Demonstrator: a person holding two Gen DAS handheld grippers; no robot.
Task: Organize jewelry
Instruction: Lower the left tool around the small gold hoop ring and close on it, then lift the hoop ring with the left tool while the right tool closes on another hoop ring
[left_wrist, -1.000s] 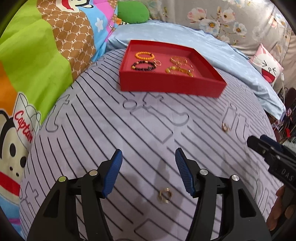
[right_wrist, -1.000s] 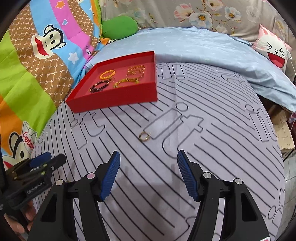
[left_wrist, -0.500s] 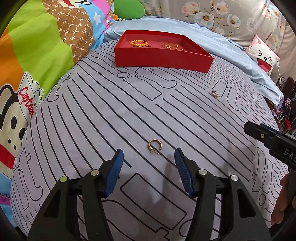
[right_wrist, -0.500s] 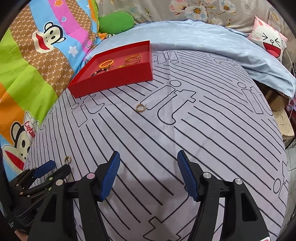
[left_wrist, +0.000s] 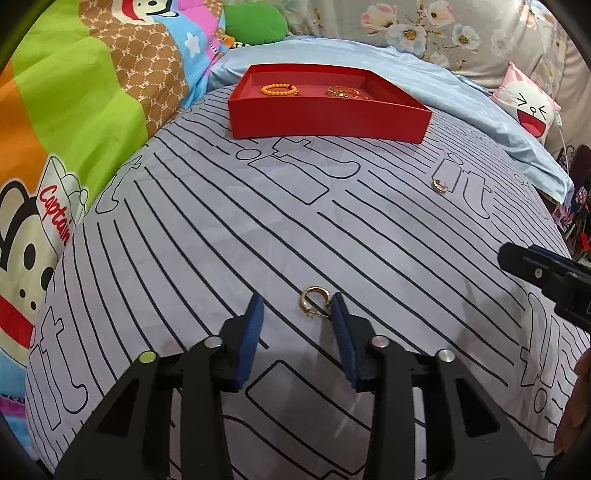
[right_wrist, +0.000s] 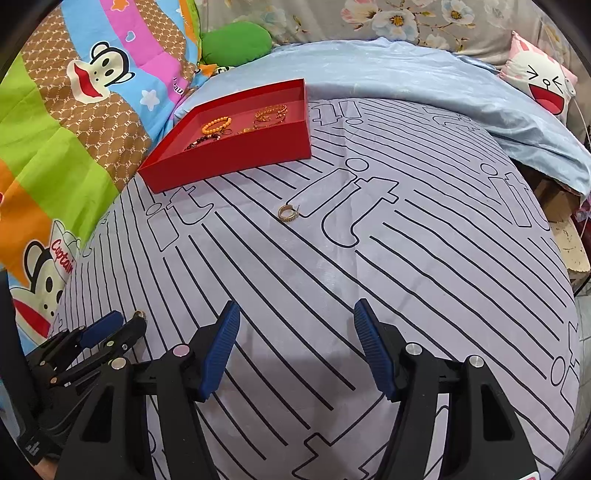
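A gold hoop earring lies on the striped lilac sheet between the tips of my left gripper, close to the right fingertip; the jaws are narrowed but apart. It also shows in the right wrist view beside the left gripper. A second gold earring lies farther out, also seen in the left wrist view. My right gripper is open and empty above the sheet. A red tray holds an orange bead bracelet, gold bracelets and a dark bead bracelet.
A colourful monkey-print quilt lies left. A green cushion, a light blue blanket and a pink cartoon pillow lie behind. The bed edge drops at right beside a cardboard box.
My left gripper has moved forward around the near earring and its jaws have narrowed. My right gripper has drawn back and lowered a little, staying open.
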